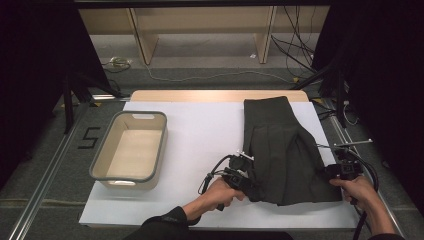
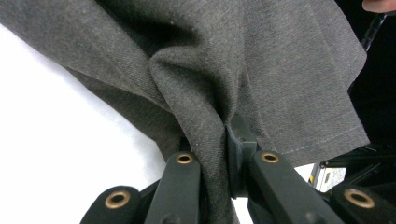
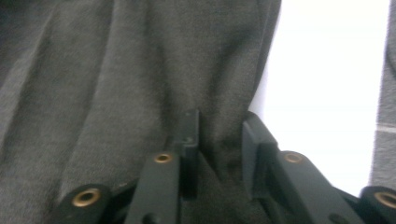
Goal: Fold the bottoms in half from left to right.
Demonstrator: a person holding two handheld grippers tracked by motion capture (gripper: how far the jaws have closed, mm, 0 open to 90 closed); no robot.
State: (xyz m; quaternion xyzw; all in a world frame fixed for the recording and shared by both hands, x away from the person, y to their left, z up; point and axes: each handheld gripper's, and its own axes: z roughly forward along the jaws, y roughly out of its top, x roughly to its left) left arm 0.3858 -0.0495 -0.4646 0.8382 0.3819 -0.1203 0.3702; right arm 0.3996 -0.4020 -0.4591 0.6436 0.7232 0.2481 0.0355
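Beside the table's left rail, floor tape (image 1: 89, 137) reads "5".

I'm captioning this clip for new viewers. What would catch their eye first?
The dark grey garment sprawled over the right half of the white table. The left gripper pinches a fold at its near left edge, and the right gripper bites its near right edge. A grey basket sits on the left.
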